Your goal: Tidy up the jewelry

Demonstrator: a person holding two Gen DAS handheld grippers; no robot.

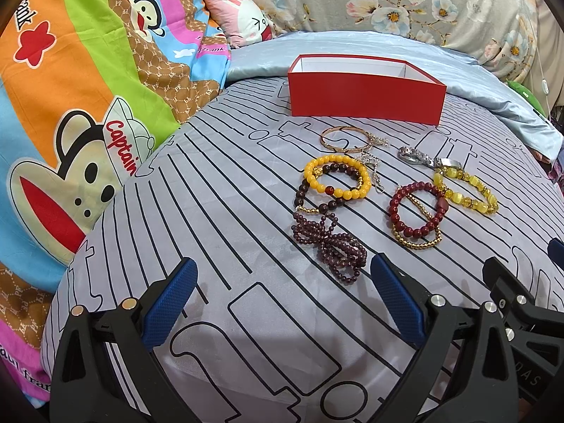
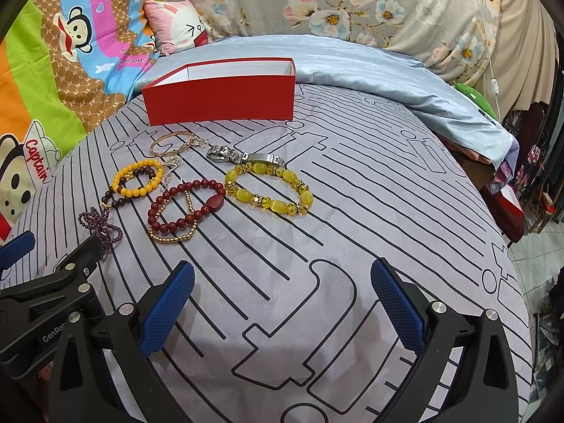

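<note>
Bracelets (image 1: 387, 194) clustered on grey striped sheet (image 1: 246, 317), just beyond both grippers, red box (image 1: 366, 95) farther back, left gripper (image 1: 283, 292) & right gripper (image 2: 282, 296) jaws spread wide, empty, purple bead strand (image 1: 331, 246) nearest left jaws.

A bed (image 1: 218, 190) covered in a grey sheet with black line patterns carries everything. Toward its far edge stands an open red box (image 1: 366, 97), white inside. Just in front of the box lie a thin gold bangle (image 1: 343, 139) and a silver watch (image 1: 428, 160). Nearer the middle lie an orange bead bracelet (image 1: 338, 181) overlapping a dark brown bead bracelet (image 1: 317, 194), a tangled purple bead strand (image 1: 331, 245), a dark red bead bracelet (image 1: 416, 209) over a small gold bead chain (image 1: 423, 241), and a yellow stone bracelet (image 1: 469, 190). A pale blue blanket (image 1: 352, 46) lies along the far edge, and a cartoon quilt (image 1: 81, 81) along the left edge.
</note>
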